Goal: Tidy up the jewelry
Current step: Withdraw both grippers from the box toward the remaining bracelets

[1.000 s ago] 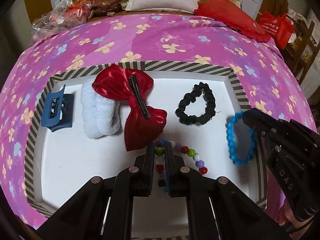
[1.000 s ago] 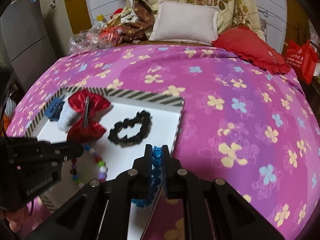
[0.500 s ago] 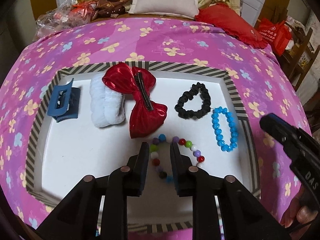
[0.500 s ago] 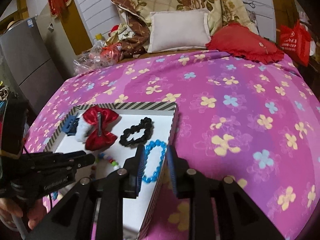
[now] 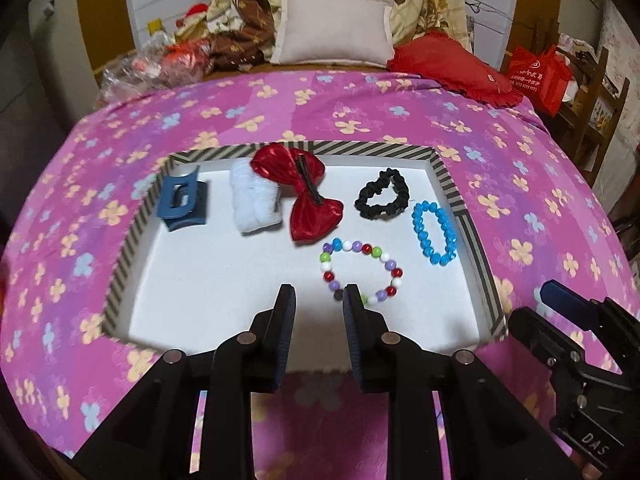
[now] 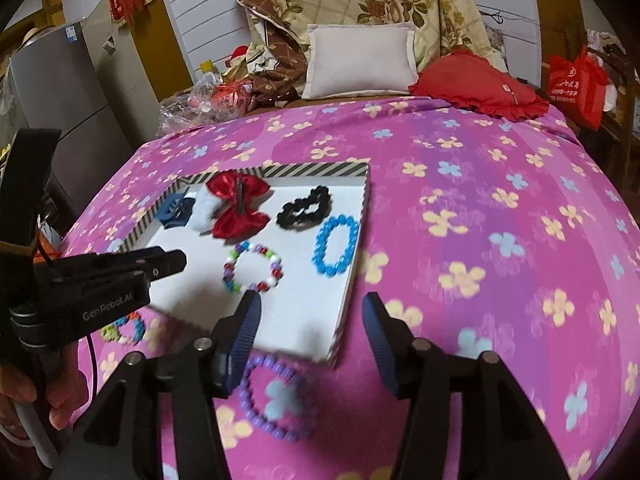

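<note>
Gaping wide and empty on both left gripper (image 5: 316, 300) and right gripper (image 6: 310, 314); just ahead of left tips, multicolour bead bracelet (image 5: 362, 272) flat in striped tray (image 5: 476, 256); beyond, blue bracelet (image 5: 434, 232); below right jaws, purple bracelet (image 6: 276, 396) on bedspread (image 6: 500, 220).

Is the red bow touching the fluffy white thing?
Touching. In the left wrist view the red bow overlaps the top right of the white fluffy scrunchie with no white tray showing between them.
</note>
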`<state>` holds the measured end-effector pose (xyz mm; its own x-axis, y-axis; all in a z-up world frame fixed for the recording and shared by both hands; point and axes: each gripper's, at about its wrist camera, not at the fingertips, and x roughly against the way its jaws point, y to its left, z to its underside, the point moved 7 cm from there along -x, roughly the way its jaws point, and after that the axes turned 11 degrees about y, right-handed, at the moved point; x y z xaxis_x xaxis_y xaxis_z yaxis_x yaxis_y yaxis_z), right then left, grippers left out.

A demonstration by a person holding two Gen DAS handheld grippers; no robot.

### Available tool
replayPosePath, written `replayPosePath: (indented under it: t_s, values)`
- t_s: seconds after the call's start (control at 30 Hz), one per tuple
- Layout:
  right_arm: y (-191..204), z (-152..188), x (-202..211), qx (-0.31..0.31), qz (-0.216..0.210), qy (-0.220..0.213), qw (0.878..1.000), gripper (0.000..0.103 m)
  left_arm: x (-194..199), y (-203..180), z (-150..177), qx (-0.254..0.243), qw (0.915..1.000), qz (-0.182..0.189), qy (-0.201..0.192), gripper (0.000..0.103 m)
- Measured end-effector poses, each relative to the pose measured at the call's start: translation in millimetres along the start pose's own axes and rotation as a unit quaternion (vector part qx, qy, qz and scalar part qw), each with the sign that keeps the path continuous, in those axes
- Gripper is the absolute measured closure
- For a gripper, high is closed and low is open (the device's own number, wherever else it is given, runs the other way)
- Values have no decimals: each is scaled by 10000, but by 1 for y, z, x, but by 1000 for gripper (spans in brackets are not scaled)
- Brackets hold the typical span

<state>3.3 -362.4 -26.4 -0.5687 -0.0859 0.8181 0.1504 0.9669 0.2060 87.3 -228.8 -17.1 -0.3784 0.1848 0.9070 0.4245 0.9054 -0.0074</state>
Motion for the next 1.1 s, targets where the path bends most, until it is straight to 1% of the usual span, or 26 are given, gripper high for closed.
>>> replayPosePath:
  t_s: [0.27, 0.5, 0.77, 0.83, 0.9, 1.03, 1.1]
  values:
    - [19, 29, 13, 35, 90, 9, 10000, 44, 18, 8, 31, 97, 9999, -55, -121, 81]
    - [28, 49, 12, -14, 56, 138, 9999, 44, 25, 13, 53, 89, 9995, -209, -210, 81]
    - [41, 67, 10, 16, 17, 290, 9996, 42, 31, 14, 73, 84, 9994, -221, -252, 81]
    - [44, 71, 10, 38, 15, 314, 9995, 40, 32, 14, 78, 83, 9994, -210, -258, 79]
    - [45, 73, 10, 44, 14, 319, 9995, 39, 33, 14, 82, 78, 9995, -197, -254, 75]
    - [47, 78, 12, 22, -1, 336, 9994, 38, 35, 15, 90, 116, 9994, -154, -273, 74]
    - [46, 80, 13, 15, 13, 346, 9994, 38, 34, 16, 93, 157, 9996, -92, -221, 71]
